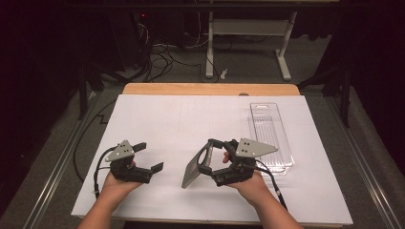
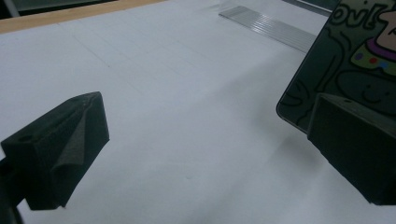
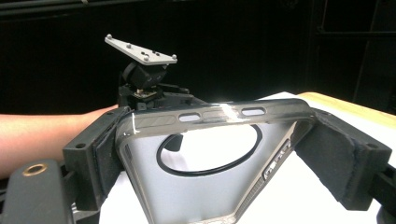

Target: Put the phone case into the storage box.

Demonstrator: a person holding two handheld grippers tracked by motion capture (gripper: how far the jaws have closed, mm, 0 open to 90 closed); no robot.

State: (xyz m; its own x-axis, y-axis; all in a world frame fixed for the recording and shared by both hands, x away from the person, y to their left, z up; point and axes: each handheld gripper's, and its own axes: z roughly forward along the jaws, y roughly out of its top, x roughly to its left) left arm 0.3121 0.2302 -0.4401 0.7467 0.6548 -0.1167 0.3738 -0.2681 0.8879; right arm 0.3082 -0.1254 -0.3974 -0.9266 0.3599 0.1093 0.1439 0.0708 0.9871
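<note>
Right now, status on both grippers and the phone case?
Right gripper shut on phone case, case tilted on the white sheet. Left gripper open, empty, beside it. Clear tray off right, not in the way.

Lab, white-covered table (image 1: 162,119), tangled floor cables (image 1: 162,59), metal rails (image 1: 57,162), dark surroundings

The left hand-held gripper (image 2: 219,154) holds its jaws wide apart above the white desk (image 2: 177,93), a cartoon-printed phone case (image 2: 345,65) beside one jaw.
</note>
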